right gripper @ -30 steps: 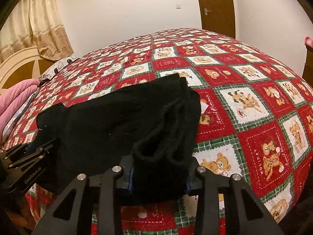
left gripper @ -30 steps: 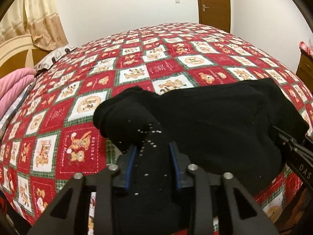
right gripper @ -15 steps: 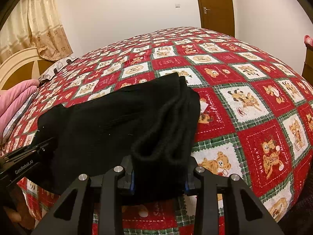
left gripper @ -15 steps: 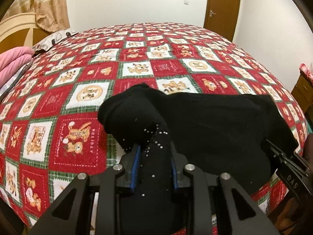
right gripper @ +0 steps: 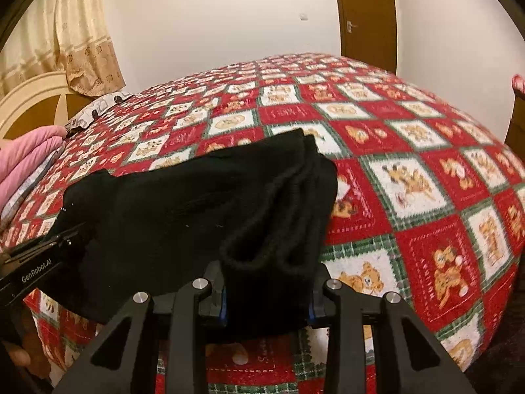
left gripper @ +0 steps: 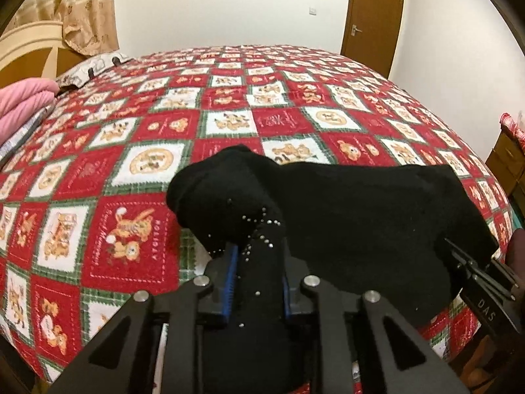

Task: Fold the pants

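Black pants (left gripper: 361, 210) lie folded across the near edge of the bed, also in the right wrist view (right gripper: 183, 216). My left gripper (left gripper: 257, 275) is shut on the pants' left end, where small silver studs dot the fabric. My right gripper (right gripper: 267, 292) is shut on the thick ribbed right end of the pants. Each gripper shows at the edge of the other's view: the right one (left gripper: 479, 282) and the left one (right gripper: 36, 262).
The bed wears a red, white and green bear-print quilt (left gripper: 229, 98). Pink bedding (left gripper: 23, 98) and a patterned pillow (left gripper: 88, 69) lie at the far left by a cream headboard (right gripper: 29, 98). A brown door (left gripper: 370, 19) and a wooden cabinet (left gripper: 508, 157) stand to the right.
Both grippers have lifted slightly and tipped back with the pants' ends still clamped. The bed looks farther away and more of the far wall shows.
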`<action>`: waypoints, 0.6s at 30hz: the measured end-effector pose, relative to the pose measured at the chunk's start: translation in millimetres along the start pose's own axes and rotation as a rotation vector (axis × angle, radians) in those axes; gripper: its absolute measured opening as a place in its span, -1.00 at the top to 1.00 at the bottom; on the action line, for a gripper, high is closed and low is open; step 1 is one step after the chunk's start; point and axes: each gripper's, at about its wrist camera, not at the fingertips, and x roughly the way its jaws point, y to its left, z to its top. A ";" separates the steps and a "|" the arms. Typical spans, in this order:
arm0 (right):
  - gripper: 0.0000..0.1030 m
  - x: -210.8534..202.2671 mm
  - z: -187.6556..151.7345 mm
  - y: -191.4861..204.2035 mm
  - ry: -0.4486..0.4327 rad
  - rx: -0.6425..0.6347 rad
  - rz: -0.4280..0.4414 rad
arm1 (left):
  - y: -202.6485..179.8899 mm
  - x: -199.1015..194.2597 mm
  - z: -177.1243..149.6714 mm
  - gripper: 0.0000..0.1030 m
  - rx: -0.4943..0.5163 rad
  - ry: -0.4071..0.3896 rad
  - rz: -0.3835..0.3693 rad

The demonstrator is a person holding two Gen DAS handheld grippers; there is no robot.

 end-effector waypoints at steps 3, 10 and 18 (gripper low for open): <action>0.37 -8.6 10.3 9.1 -0.025 -0.022 0.012 | 2.4 -7.4 4.5 0.58 0.006 -0.028 0.001; 0.38 -19.8 41.4 49.2 -0.085 -0.105 0.077 | 28.9 -24.1 22.0 0.75 -0.028 -0.084 0.048; 0.40 -25.1 63.0 104.7 -0.134 -0.197 0.153 | 75.7 -31.9 29.2 0.75 -0.105 -0.118 0.106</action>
